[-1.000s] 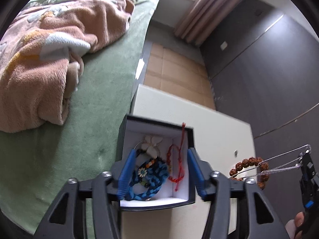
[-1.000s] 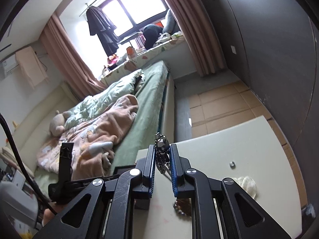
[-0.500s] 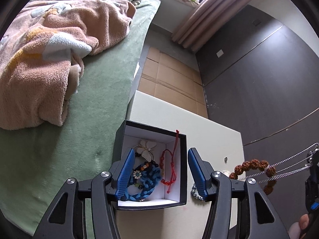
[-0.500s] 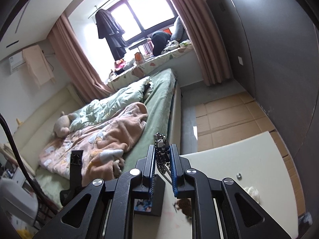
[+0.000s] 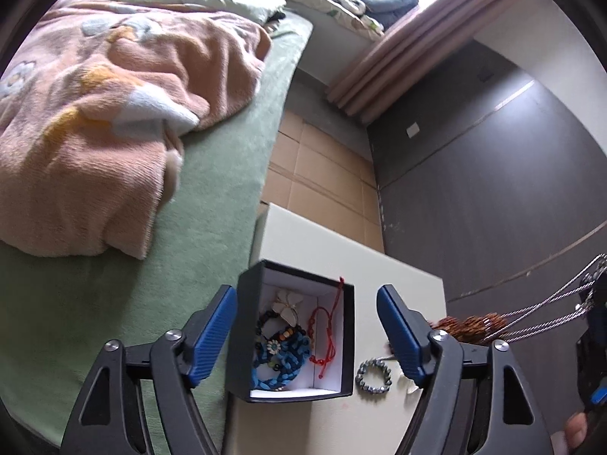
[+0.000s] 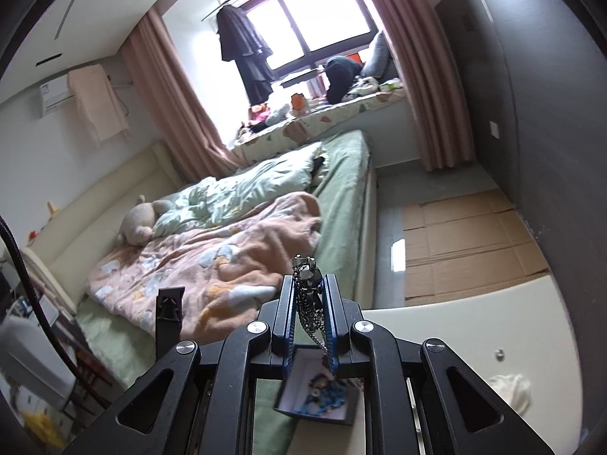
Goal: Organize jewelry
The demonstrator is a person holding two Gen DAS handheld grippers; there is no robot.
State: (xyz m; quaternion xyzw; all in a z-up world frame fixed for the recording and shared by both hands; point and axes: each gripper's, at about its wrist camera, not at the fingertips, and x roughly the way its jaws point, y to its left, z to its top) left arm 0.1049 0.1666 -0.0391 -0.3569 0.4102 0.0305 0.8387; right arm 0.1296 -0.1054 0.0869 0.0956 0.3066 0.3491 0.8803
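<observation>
Between my right tool [image 6: 308, 295] blades, pressed together: one metal chain [image 6: 309, 303], pinched near its clasp so the rest hangs free, a brown bead bracelet [image 5: 472, 328] strung on it. Left tool [image 5: 307, 335]: spread, gripping nothing, straddling the black box [image 5: 347, 341] as if to steady it. Inside box: blue braid [image 5: 284, 358], red cord [image 5: 322, 335]. Right of box, on the table [image 5: 322, 239]: small bead ring [image 5: 373, 375].

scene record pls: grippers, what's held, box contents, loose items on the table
left gripper: open, holding nothing, above the box
right gripper: shut on metal chain
metal chain: brown bead bracelet hangs with it
black box: open, white lining
box contents: blue braided bracelet, red cord, white butterfly piece
loose on table: grey bead bracelet
</observation>
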